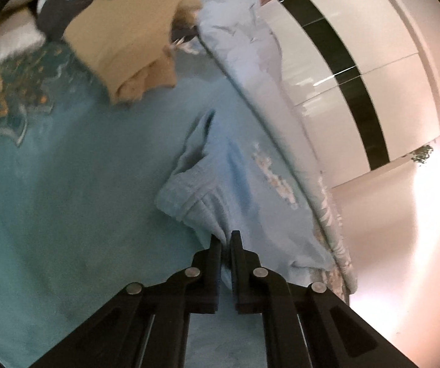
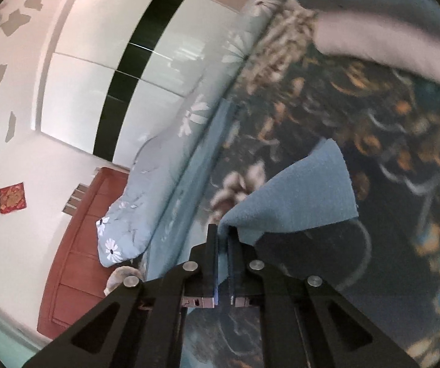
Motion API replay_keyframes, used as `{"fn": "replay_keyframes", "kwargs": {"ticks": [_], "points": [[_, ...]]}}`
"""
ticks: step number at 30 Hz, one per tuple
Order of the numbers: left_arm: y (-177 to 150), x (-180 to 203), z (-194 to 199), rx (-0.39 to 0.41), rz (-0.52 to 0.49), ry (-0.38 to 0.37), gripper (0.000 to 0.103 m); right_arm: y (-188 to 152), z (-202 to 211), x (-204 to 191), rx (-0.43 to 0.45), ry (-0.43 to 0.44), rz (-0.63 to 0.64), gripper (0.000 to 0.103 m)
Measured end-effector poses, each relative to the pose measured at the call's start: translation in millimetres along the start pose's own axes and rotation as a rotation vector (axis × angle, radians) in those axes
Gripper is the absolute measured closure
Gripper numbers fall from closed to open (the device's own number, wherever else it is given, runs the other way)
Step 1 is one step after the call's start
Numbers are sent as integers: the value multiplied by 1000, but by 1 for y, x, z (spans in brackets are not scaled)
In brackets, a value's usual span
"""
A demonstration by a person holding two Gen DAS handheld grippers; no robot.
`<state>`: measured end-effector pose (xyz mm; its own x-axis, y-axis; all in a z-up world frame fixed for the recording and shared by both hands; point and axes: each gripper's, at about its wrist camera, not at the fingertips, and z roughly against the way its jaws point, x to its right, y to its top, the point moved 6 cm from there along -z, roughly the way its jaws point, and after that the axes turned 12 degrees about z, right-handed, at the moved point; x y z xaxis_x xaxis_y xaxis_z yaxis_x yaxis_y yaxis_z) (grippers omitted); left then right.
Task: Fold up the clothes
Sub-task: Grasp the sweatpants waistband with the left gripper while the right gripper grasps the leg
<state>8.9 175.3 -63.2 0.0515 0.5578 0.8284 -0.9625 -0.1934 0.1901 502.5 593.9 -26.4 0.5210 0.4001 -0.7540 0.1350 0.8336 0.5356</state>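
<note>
A light blue garment [image 1: 201,190] with a ribbed waistband or cuff lies bunched on the teal bedspread [image 1: 66,199]. My left gripper [image 1: 225,237] is shut on its gathered edge, the cloth pinched between both black fingers. In the right wrist view, a flat corner of the same blue fabric [image 2: 306,196] rises from my right gripper [image 2: 222,230], which is shut on its lower edge. That corner hangs above the dark floral-patterned bedspread [image 2: 342,116].
A tan garment [image 1: 128,36] and dark clothing [image 1: 54,18] are piled at the upper left. A pale blue flowered quilt [image 1: 250,61] runs along the bed's edge [image 2: 158,165]. Beyond it stand a white wardrobe [image 2: 91,70] and a red-brown wooden board [image 2: 79,245].
</note>
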Motion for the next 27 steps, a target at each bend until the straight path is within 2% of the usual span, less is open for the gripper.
{"fn": "replay_keyframes", "kwargs": {"ticks": [7, 13, 17, 22, 27], "points": [[15, 33, -2, 12, -51, -21, 97, 44, -21, -24, 35, 25, 65, 98], [38, 53, -29, 15, -55, 5, 97, 84, -62, -44, 33, 21, 126, 98], [57, 59, -57, 5, -60, 50, 97, 114, -103, -57, 21, -1, 162, 98], [81, 67, -90, -8, -66, 105, 97, 145, -178, -63, -41, -93, 174, 98], [101, 63, -125, -31, -74, 171, 97, 157, -253, -55, -122, -191, 171, 98]]}}
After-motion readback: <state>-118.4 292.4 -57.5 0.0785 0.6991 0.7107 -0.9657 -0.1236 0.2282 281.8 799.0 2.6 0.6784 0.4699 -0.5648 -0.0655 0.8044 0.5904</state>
